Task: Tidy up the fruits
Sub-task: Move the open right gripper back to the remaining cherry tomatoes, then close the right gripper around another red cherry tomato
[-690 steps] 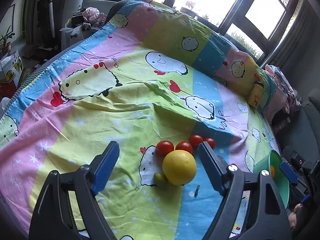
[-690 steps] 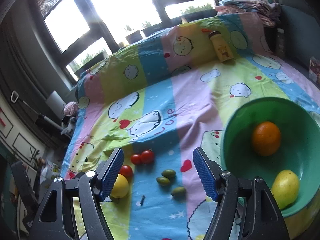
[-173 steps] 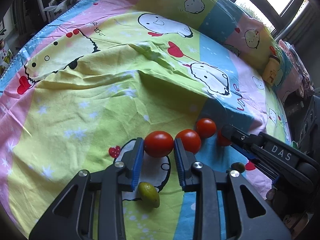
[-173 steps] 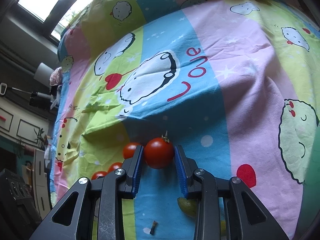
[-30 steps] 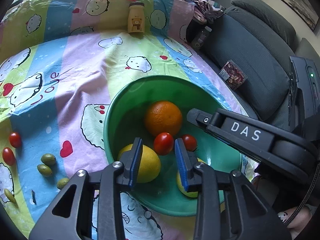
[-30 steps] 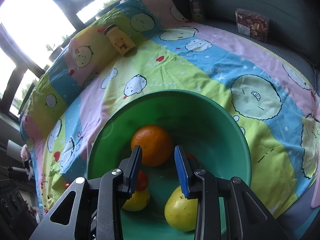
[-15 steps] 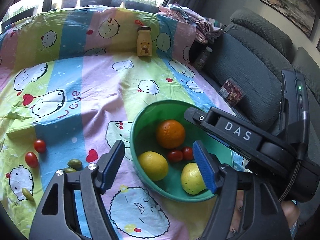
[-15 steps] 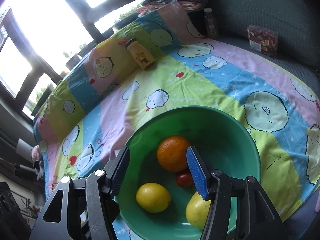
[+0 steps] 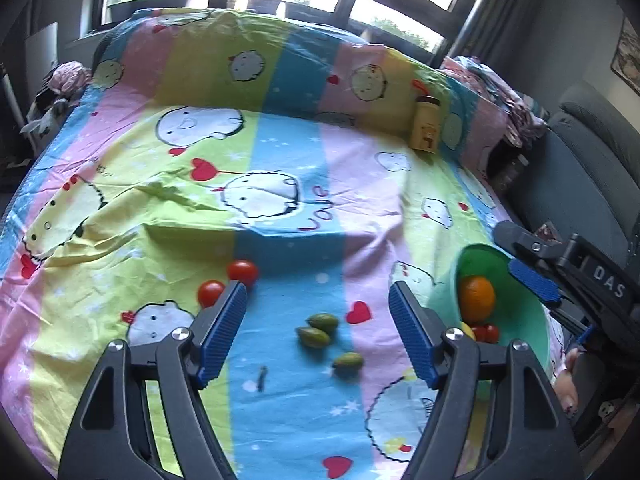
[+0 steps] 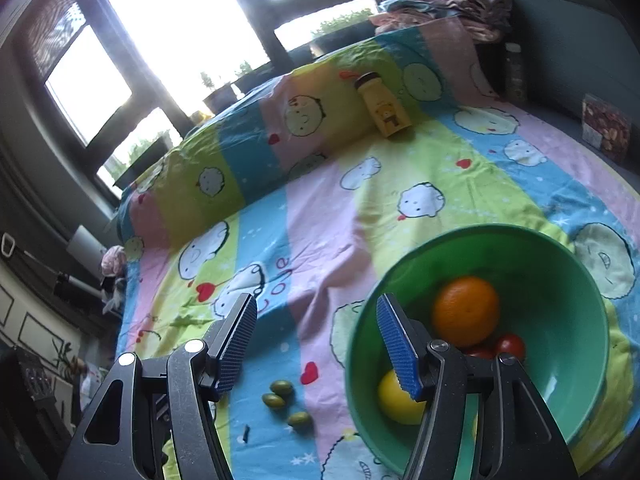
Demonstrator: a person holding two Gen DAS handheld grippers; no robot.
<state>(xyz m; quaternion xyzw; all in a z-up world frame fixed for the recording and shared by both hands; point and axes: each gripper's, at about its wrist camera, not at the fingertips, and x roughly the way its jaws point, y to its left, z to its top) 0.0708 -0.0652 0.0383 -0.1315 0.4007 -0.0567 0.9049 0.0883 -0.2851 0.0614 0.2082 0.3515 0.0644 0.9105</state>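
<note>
Sunlit windows stand behind a bed spread with a cartoon-striped sheet point(image 9: 280, 152). Both tools have just let go: the left tool point(image 9: 318, 330) and the right tool point(image 10: 316, 342) have been opening their jaws within the last second and now gape wide with nothing between the pads. A second ago each was pinched down inside the green bowl point(image 10: 568, 248); now two tomatoes point(image 10: 508, 346) lie there beside the orange point(image 10: 466, 316) and lemon point(image 10: 396, 398). Just ahead of the left tool lie three green olives point(image 9: 318, 330), and past its left finger two loose tomatoes point(image 9: 242, 272). Those five fruits likely come next.
</note>
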